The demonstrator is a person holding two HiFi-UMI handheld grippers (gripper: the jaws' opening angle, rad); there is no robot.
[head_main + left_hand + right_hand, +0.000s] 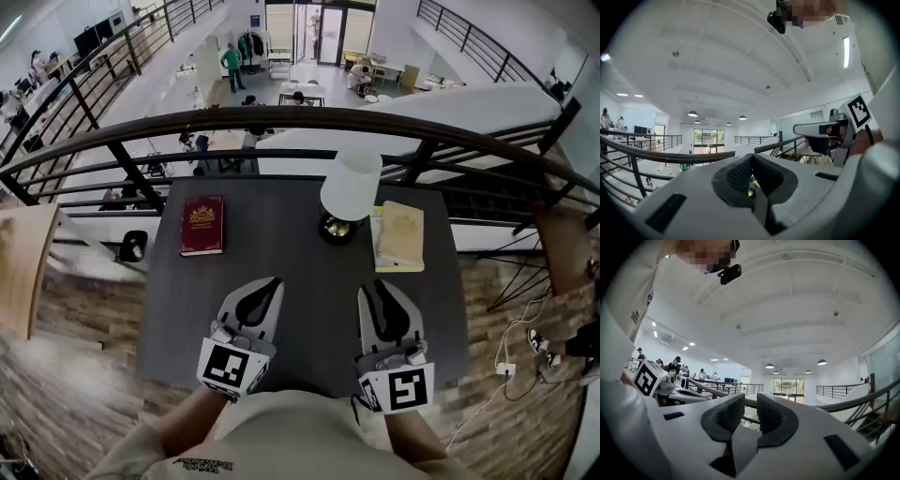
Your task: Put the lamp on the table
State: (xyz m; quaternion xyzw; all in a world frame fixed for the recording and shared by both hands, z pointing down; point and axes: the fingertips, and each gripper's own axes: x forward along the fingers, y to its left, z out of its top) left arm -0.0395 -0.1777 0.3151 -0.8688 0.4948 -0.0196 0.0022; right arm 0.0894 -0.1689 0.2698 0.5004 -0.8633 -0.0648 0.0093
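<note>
The lamp, with a white shade over a dark round base, stands upright on the dark table at its far middle. Both grippers hover over the table's near half, well short of the lamp and apart from it. My left gripper has its jaws together with nothing in them; in the left gripper view its pads meet at the tip. My right gripper shows a narrow empty gap between its pads in the right gripper view.
A red book lies at the table's far left and a yellow book right of the lamp. A dark curved railing runs just behind the table. A white cable and socket lie on the floor at the right.
</note>
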